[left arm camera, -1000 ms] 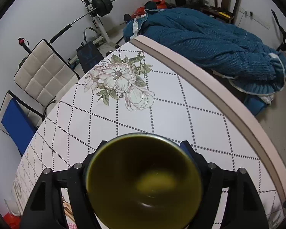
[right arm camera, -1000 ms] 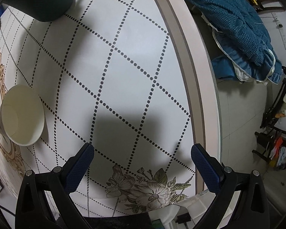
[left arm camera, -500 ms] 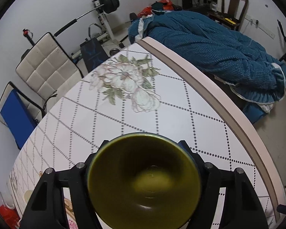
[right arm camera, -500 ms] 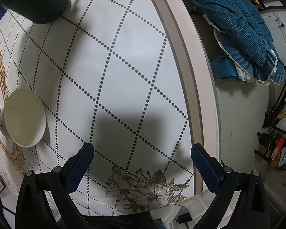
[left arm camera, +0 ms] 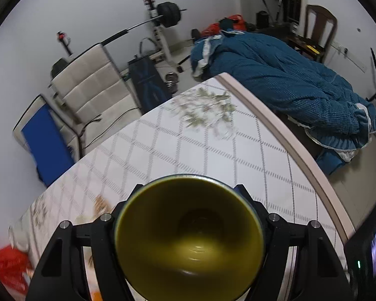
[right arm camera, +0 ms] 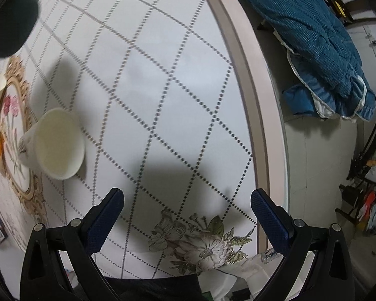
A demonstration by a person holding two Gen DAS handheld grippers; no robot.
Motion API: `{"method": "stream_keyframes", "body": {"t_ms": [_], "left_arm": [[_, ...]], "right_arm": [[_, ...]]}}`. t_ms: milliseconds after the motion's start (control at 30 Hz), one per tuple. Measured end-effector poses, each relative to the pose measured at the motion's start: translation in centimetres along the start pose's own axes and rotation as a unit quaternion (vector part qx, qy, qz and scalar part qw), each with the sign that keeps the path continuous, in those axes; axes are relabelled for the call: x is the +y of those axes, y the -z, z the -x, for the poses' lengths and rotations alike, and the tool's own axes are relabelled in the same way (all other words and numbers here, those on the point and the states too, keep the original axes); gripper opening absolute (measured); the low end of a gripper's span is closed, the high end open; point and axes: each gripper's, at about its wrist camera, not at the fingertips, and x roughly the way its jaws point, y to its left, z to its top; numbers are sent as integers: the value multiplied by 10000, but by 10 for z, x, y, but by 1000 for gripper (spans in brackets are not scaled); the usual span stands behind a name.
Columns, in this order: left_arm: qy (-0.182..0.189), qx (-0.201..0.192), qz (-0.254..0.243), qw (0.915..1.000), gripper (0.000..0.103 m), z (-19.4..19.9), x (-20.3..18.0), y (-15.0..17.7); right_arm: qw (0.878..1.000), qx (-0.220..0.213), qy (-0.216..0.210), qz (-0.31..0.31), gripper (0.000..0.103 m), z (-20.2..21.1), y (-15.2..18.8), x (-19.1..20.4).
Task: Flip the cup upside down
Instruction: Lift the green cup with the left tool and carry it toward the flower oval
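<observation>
The cup (left arm camera: 189,235) sits clamped between the left gripper (left arm camera: 189,228) fingers, lifted above the desk (left arm camera: 188,150), mouth facing the camera. The turn looks begun; inverting and setting down remain. The right gripper (right arm camera: 187,209) hangs open, empty.

cup (left arm camera: 188,235): glossy olive glaze | table (right arm camera: 163,87): smooth printed cloth | paper cup (right arm camera: 57,143): matt white

Both wrist views look down from above the table (left arm camera: 213,150), sharing its diamond-dotted top and blue bedding (right arm camera: 313,25).
</observation>
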Motion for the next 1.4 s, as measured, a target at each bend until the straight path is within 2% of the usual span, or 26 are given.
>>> {"method": "stream_keyframes", "body": {"t_ms": [167, 333, 600, 800, 900, 1033, 1133, 1233, 1300, 1400], "left_arm": [[-324, 323, 304, 9985, 69, 43, 36, 49], [-477, 800, 683, 9933, 69, 72, 64, 110], [-389, 1514, 1276, 9794, 69, 86, 93, 209], [74, 2366, 1845, 9539, 69, 70, 112, 275], [425, 2915, 2084, 9326, 68, 52, 117, 303], [689, 3520, 2217, 9068, 67, 22, 118, 327], [730, 3740, 2293, 8956, 66, 0, 119, 335], [682, 3758, 2317, 8947, 67, -14, 119, 332], [642, 3656, 2253, 9008, 66, -17, 120, 322], [573, 3604, 2256, 9033, 66, -26, 122, 312]], "right_arm": [[9996, -156, -61, 239, 103, 16, 22, 29], [9981, -316, -62, 526, 103, 30, 48, 50], [9951, -414, 10, 895, 103, 33, 99, 100], [9941, -267, 38, 1050, 102, 18, 130, 127], [9939, -163, 43, 1089, 102, 9, 140, 137], [9931, -116, 154, 1158, 102, 2, 143, 146], [9929, -104, 189, 1172, 102, -1, 143, 149], [9931, -123, 238, 1144, 102, -2, 139, 151], [9933, -138, 243, 1118, 102, 1, 136, 151], [9935, -182, 245, 1093, 102, 6, 130, 150]]}}
